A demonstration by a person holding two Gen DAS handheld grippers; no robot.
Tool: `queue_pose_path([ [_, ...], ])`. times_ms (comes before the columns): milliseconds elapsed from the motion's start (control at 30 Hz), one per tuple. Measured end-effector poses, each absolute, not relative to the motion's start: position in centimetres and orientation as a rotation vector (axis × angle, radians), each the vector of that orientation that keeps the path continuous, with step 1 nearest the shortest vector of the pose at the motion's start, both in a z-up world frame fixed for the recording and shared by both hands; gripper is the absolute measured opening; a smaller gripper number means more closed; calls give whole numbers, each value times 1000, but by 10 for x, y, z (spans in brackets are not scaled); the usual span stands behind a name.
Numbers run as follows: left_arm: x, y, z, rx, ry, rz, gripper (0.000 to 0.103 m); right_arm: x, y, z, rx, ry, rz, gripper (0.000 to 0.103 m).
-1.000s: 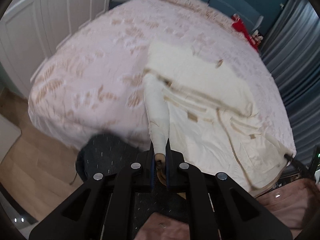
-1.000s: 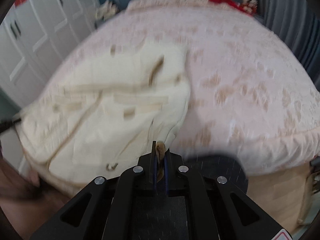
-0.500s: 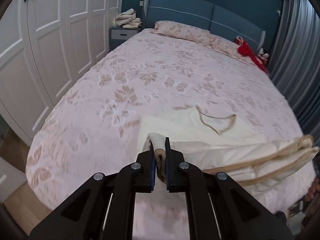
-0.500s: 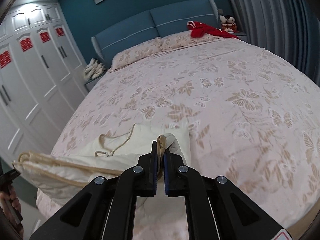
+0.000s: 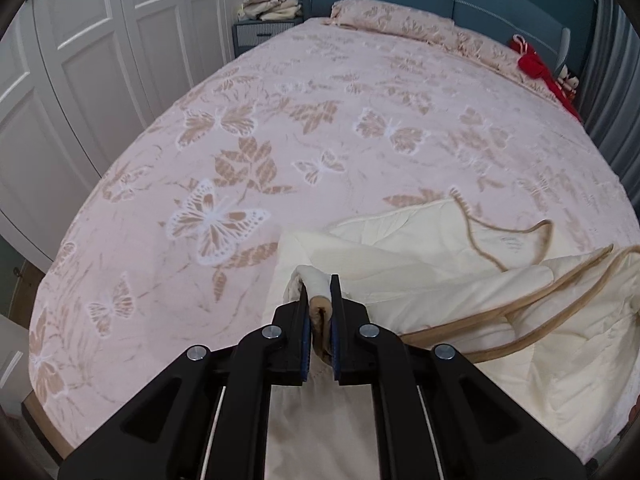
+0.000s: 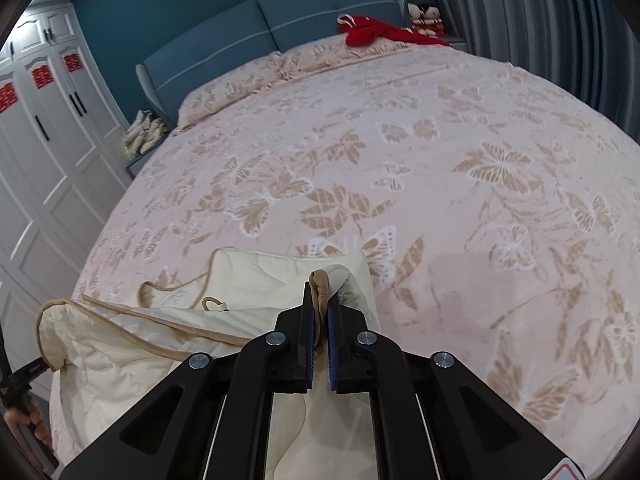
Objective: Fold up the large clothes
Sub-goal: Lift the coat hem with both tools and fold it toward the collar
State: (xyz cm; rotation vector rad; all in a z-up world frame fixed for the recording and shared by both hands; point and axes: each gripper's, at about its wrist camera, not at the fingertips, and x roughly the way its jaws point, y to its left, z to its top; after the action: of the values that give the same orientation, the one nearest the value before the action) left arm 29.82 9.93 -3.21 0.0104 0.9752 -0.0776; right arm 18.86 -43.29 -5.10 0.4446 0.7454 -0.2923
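A cream quilted garment with tan trim (image 5: pixel 460 280) lies folded over itself at the near edge of the bed; it also shows in the right wrist view (image 6: pixel 160 336). My left gripper (image 5: pixel 319 292) is shut on a bunched tan-edged corner of the garment at its left side, low over the bed. My right gripper (image 6: pixel 322 296) is shut on the garment's other corner at its right side. The lifted layer hangs between the two grippers over the lower layer. The neck opening with its tan binding (image 5: pixel 504 240) lies flat beyond the fold.
The bed (image 5: pixel 320 120) has a pink butterfly-patterned cover and pillows by a blue headboard (image 6: pixel 280 20). Red cloth (image 6: pixel 376 32) lies near the pillows. White wardrobes (image 5: pixel 100 60) stand left, a nightstand with folded laundry (image 5: pixel 272 4) beside them, grey curtains (image 6: pixel 540 12) right.
Both grippers have carried the garment's near edge up and forward over the bed, doubling it onto itself. The views swung from looking down at the bed's foot to looking along it.
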Motion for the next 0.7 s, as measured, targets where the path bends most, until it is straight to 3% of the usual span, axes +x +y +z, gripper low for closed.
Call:
queue_pose_path([
  [533,327,86,-86,39,1043,-54,10,220,-437,-107,469,834,-331,5],
  [700,320,106,-65,-87,1007,-98,12,199,-452,-74,587,724,-283,18],
])
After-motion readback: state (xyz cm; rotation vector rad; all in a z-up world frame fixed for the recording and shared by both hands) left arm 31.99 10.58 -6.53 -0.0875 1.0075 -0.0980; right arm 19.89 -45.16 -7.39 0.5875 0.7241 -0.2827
